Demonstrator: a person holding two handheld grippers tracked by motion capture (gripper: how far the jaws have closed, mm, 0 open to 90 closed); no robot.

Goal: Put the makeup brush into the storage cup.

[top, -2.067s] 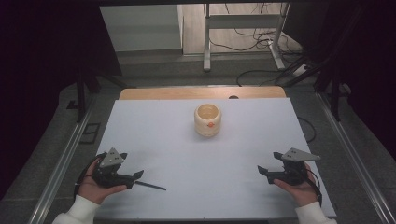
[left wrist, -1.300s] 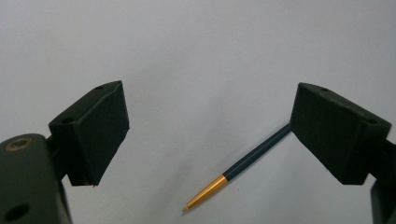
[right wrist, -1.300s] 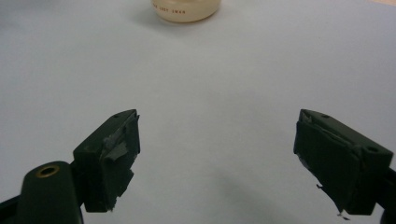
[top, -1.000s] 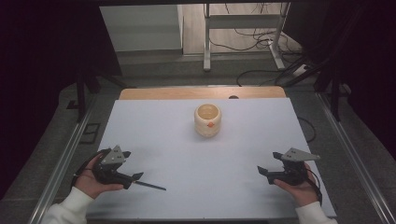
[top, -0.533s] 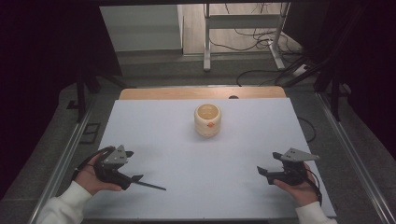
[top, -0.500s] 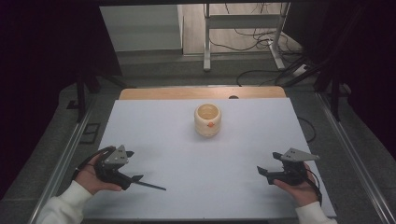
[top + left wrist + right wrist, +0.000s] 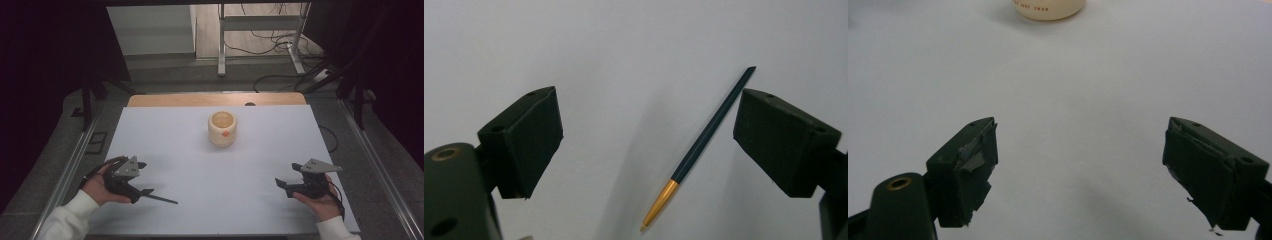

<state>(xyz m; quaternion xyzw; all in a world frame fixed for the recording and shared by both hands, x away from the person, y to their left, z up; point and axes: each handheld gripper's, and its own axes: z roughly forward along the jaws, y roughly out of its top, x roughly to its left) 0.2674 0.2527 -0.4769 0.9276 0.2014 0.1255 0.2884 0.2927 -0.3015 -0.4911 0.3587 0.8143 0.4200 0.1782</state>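
Your left gripper [image 7: 644, 145], jaws open, straddles the pen [image 7: 704, 140]; its long axis runs diagonally, nearer the right-hand jaw.

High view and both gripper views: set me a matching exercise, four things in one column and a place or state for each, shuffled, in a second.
Things
1. pen
2. cup
3. left gripper
4. right gripper

Places or states
A. stands upright near the far middle of the white table
B. open over bare table, near the right edge
C. lies flat between two open jaws, gold tip toward the camera
D. open, held near the left front of the table, with the pen in its gap

Pairs: 1-C, 2-A, 3-D, 4-B
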